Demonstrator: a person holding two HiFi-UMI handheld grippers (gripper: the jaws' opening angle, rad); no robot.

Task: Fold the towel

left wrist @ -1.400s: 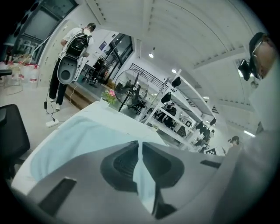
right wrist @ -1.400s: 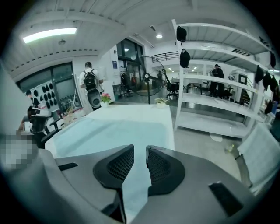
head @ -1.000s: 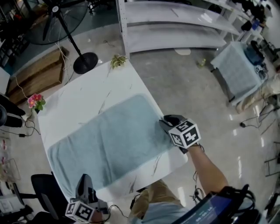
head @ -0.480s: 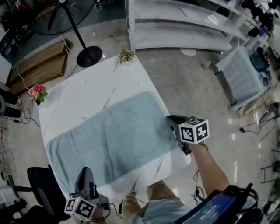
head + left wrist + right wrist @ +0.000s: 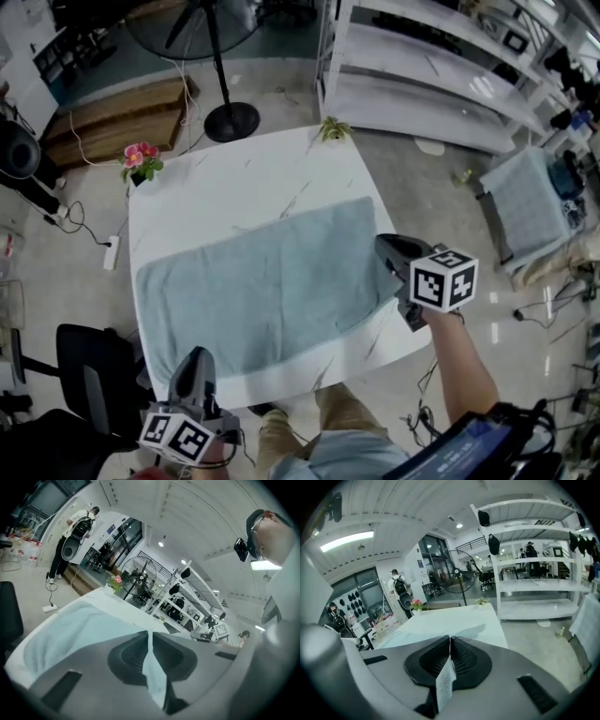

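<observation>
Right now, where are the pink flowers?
In the head view, the pink flowers stand at the far left corner of the white table, beyond the towel.

The left gripper (image 5: 195,364) is at the near left, its fingers pressed together on the near edge of the towel (image 5: 262,281). The right gripper (image 5: 387,248), at the end of a forearm (image 5: 461,366) that reaches in from the near right, tilts downward. Its fingers are clamped on the towel's right end.
</observation>
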